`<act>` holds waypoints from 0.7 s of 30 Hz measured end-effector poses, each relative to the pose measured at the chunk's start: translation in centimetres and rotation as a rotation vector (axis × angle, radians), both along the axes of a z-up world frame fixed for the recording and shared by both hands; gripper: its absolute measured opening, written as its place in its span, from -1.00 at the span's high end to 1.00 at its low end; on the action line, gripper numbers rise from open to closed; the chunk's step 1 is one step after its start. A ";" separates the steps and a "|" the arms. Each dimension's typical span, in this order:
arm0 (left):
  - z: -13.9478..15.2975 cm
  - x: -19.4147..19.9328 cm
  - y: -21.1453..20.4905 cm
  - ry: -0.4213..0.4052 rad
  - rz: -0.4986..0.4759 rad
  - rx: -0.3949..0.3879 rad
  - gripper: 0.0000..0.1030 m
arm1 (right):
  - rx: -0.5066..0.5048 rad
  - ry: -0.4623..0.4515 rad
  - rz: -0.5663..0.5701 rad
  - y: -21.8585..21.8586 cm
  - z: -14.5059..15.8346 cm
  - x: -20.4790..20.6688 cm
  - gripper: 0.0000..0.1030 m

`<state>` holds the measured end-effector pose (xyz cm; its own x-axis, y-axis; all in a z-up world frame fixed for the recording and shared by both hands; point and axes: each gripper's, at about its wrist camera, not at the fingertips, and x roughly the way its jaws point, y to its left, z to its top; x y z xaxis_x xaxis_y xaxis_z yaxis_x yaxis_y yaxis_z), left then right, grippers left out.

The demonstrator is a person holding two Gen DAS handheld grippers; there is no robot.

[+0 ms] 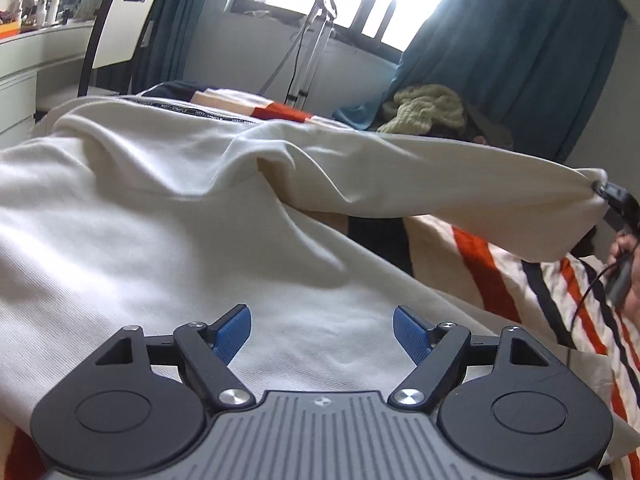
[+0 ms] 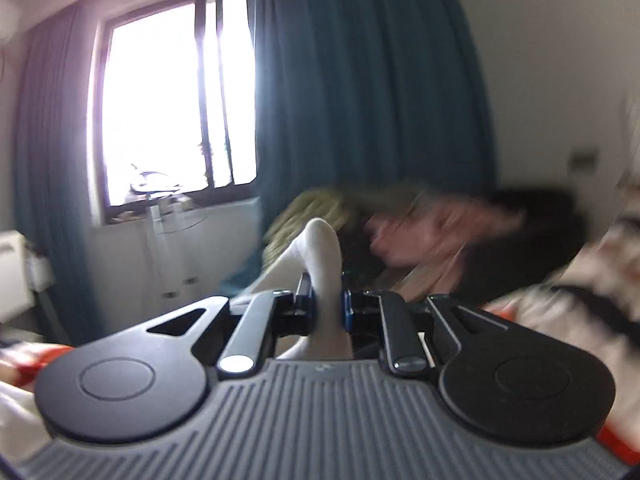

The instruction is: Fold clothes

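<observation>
Garment: cream sweatshirt (image 1: 132,216) spread over the striped bedspread (image 1: 496,276).
Left gripper (image 1: 322,330): jaws wide apart, empty — just above the sweatshirt's body.
Right gripper (image 2: 327,300): clamped on the sleeve end (image 2: 320,248) — sleeve lifted, stretched sideways.

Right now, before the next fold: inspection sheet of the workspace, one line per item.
Surface: bed with striped cover, orange, black and cream stripes.
Job's things: cream sweatshirt spread across the cover; its sleeve is lifted off the bed and stretched to the right.
Clutter: knitted yellow-green garment heaped at the far side of the bed.
Grippers: left gripper open, over the sweatshirt body, nothing between its pads; right gripper shut on the sleeve end.
Cables: black cable hanging by the right hand.
Surroundings: teal curtains, bright window, white chair, desk at far left.
</observation>
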<state>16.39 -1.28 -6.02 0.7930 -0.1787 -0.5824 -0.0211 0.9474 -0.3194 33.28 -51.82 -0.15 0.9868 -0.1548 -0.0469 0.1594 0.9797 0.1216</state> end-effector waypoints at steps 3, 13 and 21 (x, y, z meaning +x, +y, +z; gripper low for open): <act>0.5 -0.6 0.4 -0.009 -0.012 -0.025 -0.55 | -0.023 -0.011 -0.075 0.7 -1.8 -4.3 0.63; 2.2 -3.2 1.3 -0.054 0.004 -0.068 -0.55 | 0.418 0.396 -0.283 -0.2 -9.4 -13.8 0.26; 1.8 -4.1 1.4 -0.039 0.006 -0.073 -0.57 | 0.998 0.310 -0.119 -0.6 -10.3 -17.2 -0.57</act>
<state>12.32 0.09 -4.27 0.8161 -0.2148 -0.5365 -0.0129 0.9214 -0.3885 16.13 -52.45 -10.46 0.8908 -0.0019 -0.4545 0.4102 0.4339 0.8022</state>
